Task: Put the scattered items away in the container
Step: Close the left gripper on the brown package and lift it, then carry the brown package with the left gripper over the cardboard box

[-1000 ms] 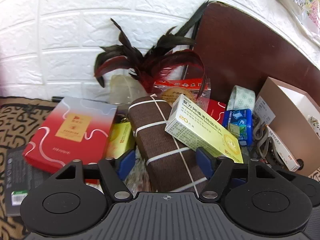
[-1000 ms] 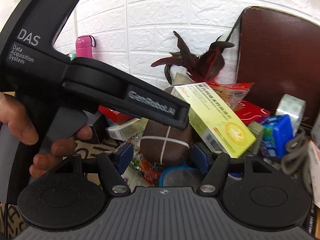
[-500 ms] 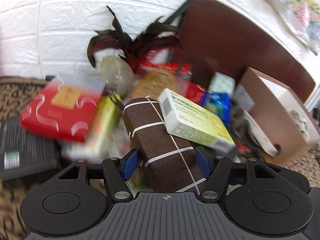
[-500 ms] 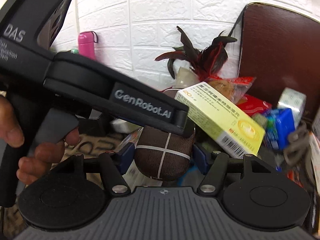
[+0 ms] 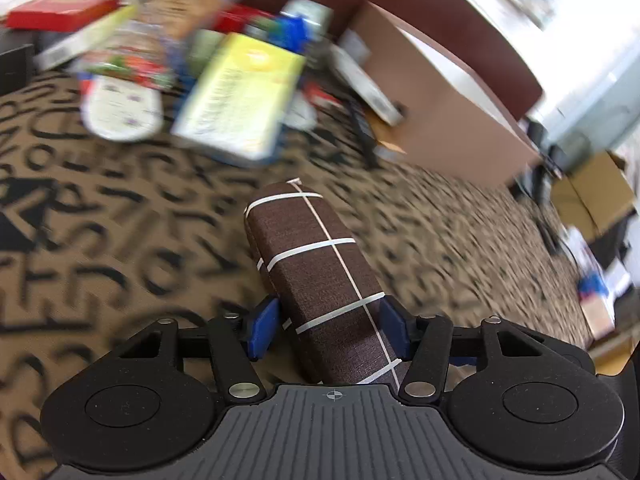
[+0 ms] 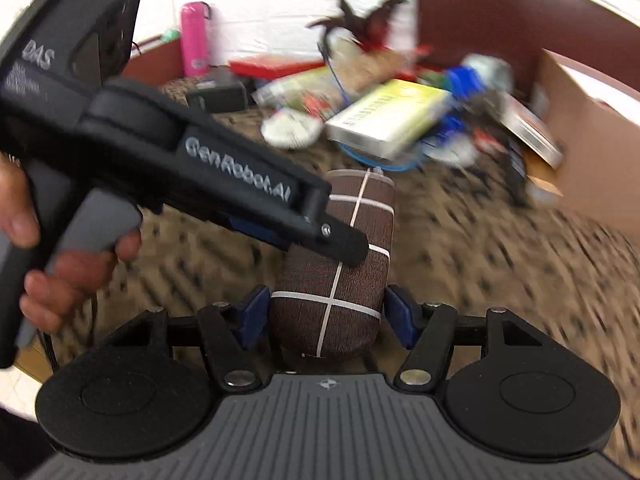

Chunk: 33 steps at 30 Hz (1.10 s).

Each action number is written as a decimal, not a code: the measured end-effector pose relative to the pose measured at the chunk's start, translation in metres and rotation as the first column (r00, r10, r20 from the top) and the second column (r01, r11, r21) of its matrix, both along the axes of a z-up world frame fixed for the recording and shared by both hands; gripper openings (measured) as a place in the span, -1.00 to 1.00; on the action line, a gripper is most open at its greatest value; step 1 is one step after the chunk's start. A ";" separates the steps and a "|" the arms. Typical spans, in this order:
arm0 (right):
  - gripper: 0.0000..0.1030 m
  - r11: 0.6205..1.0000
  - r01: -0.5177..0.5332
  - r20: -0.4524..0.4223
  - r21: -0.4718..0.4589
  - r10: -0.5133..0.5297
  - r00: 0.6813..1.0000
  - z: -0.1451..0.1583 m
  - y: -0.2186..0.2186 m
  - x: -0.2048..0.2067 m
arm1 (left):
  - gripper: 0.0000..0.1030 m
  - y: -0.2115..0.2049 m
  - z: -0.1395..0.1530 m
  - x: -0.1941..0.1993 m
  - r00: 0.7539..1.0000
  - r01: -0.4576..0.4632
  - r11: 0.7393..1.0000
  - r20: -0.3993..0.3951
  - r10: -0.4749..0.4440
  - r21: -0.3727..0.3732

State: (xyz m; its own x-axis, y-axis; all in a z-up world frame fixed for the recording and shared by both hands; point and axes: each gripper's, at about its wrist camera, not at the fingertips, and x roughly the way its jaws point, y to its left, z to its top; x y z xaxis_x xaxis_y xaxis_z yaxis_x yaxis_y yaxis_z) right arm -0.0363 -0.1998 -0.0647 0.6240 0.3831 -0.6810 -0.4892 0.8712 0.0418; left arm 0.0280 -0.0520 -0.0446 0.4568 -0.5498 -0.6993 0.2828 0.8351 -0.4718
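A brown case with white grid lines hangs over the patterned cloth, away from the pile. My left gripper has its blue pads on the case's near end, and its jaws are opening slightly. In the right wrist view my right gripper grips the case at its other end. The left tool's black body and a hand cross that view. The open cardboard box stands at the right. A yellow medicine box lies on the pile.
The pile holds a red box, a white round packet and blue items, all blurred. A pink bottle and dark feathers stand by the white wall. A dark brown chair back rises behind the cardboard box.
Both grippers have pulled the brown case out of the pile and back over the cloth. The yellow box that leaned on the case now lies flat on the pile.
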 end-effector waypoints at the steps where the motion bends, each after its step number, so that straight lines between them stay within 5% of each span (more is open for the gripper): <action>1: 0.32 1.000 0.021 0.003 0.006 -0.021 1.000 0.001 -0.007 -0.011 | 0.41 -0.006 0.001 -0.004 1.000 0.018 1.000 0.004 -0.018 0.008; 5: 0.33 0.996 0.077 -0.008 0.039 -0.076 0.997 0.005 -0.024 -0.030 | 0.72 -0.014 0.000 -0.013 1.000 -0.013 0.997 0.003 0.013 0.071; 10: 0.46 0.992 0.103 0.020 0.070 -0.105 0.994 0.007 -0.024 -0.036 | 0.72 -0.005 -0.002 -0.008 0.998 -0.061 0.997 -0.029 0.063 0.055; 17: 0.44 0.995 0.100 0.026 0.012 -0.100 0.995 0.003 -0.012 -0.019 | 0.42 -0.011 -0.002 0.003 0.999 -0.021 1.000 -0.039 0.022 0.015; 22: 0.35 0.992 0.120 -0.035 0.031 -0.119 0.992 -0.006 -0.019 -0.010 | 0.54 -0.022 -0.003 0.007 0.999 -0.007 0.999 -0.032 0.008 0.044; 26: 0.33 0.989 0.140 -0.075 0.043 -0.136 0.988 -0.011 -0.021 -0.004 | 0.36 -0.023 -0.007 0.009 1.000 -0.006 0.999 -0.030 0.007 0.040; 33: 0.32 0.985 0.151 -0.082 0.087 -0.144 0.986 -0.015 -0.025 0.002 | 0.36 -0.026 -0.007 0.013 1.000 -0.017 0.999 -0.021 0.018 0.044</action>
